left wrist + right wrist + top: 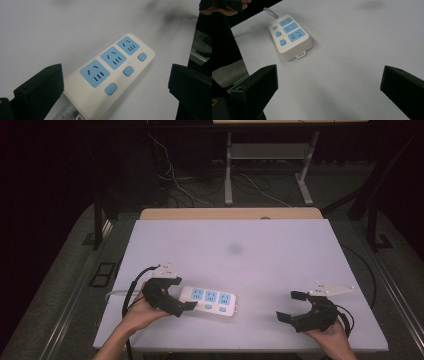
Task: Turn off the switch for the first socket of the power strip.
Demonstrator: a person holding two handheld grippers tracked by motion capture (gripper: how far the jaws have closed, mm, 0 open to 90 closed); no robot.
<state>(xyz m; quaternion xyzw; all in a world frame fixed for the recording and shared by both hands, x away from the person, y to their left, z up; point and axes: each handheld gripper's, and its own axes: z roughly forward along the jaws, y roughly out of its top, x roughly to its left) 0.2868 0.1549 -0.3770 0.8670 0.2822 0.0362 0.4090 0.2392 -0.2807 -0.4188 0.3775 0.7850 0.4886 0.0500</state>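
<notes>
A white power strip (209,301) with three blue sockets and three blue buttons lies flat near the table's front left. Its white cord (117,293) runs off to the left. My left gripper (181,294) is open at the strip's cord end, one jaw on each side of that end, not closed on it. In the left gripper view the power strip (112,72) runs away from the open left gripper (116,77), and a small red light (111,79) glows by the nearest button. My right gripper (291,306) stands open and empty at the front right. The power strip (290,37) lies well ahead of the right gripper (329,80).
The white table top (260,265) has a faint dark smudge (234,249) near its middle. A wooden edge (230,213) runs along the back. Desk legs (228,175) and loose cables (175,185) are on the floor beyond. The front edge is close below both hands.
</notes>
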